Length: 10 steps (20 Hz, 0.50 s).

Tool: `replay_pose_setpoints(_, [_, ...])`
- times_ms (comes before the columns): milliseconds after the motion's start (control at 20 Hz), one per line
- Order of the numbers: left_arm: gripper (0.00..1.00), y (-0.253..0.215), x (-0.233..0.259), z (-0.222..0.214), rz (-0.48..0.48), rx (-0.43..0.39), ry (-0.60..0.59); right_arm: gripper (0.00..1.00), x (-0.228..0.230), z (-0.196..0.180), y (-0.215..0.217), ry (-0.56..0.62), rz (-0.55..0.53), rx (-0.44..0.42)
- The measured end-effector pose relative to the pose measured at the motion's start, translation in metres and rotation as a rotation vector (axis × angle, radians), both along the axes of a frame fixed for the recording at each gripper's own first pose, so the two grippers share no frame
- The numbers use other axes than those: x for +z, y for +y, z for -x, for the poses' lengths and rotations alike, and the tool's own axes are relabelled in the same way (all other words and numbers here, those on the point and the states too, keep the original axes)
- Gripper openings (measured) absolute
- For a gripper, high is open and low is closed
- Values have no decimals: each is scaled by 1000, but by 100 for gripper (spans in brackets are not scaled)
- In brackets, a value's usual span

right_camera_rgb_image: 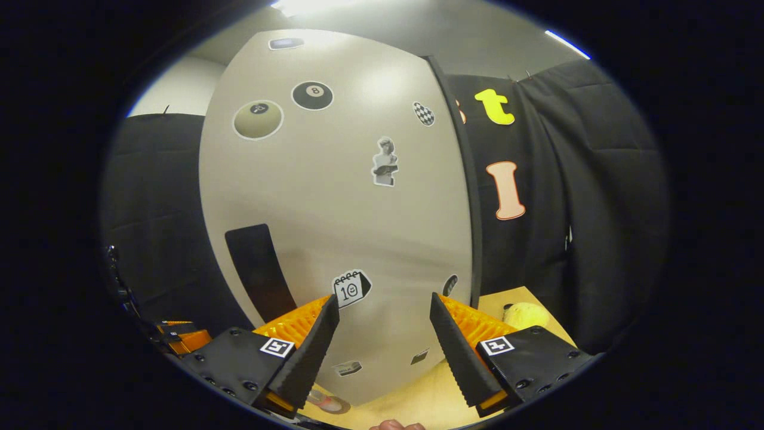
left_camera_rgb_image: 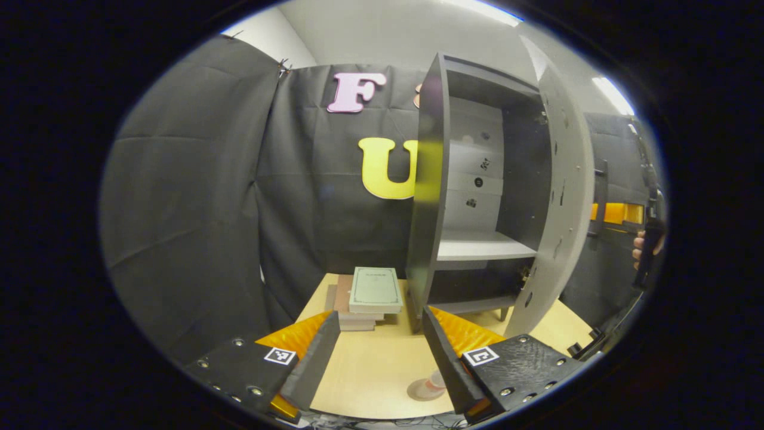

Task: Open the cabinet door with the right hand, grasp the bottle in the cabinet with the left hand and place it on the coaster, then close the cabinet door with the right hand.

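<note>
The cabinet door (right_camera_rgb_image: pixel 334 227) stands ajar, straight ahead of my right hand-held gripper (right_camera_rgb_image: pixel 385 334), nearer than my left hand-held gripper (left_camera_rgb_image: pixel 382 352); both gape empty. A bottle (left_camera_rgb_image: pixel 439 377) stands on its coaster (left_camera_rgb_image: pixel 425 390) on the tabletop (left_camera_rgb_image: pixel 376 370).

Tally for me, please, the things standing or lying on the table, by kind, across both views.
Cabinet: 1
Stack of books: 1
Coaster: 1
Bottle on the coaster, mostly hidden: 1
Yellow fuzzy object: 1
Total: 5
</note>
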<state>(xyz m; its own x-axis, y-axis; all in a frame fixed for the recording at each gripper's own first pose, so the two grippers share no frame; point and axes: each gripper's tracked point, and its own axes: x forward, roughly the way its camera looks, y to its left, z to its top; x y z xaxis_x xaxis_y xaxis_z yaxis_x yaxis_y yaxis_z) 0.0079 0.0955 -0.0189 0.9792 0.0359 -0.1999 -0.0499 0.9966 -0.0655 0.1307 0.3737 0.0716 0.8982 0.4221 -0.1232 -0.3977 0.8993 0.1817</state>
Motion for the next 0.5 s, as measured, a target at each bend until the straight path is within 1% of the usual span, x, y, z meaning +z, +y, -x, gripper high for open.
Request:
replay_pose_setpoints(50, [83,-1,0,0,-1,0,3,98,2,2,7,-6,-2,25])
replay_pose_setpoints(150, [86,-5,3,-1,-4,1,5,98,5,4,6,-20,14,51])
replay_pose_setpoints(200, [84,-10,6,-2,-5,1,3,98,5,6,2,-28,21,50])
replay_pose_setpoints(250, [86,-14,10,-2,-7,2,-4,98,5,6,-7,-36,28,42])
replay_pose_setpoints(300, [83,-19,13,-4,-10,3,-15,97,2,9,-18,-39,34,27])
replay_pose_setpoints(350, [86,-26,20,-5,-14,4,-33,97,1,11,-32,-39,35,5])
replay_pose_setpoints(400, [83,-34,27,-7,-18,5,-48,97,0,13,-48,-37,35,-18])
replay_pose_setpoints(500, [83,-50,37,-10,-15,11,-78,97,-1,13,-79,-37,30,-59])
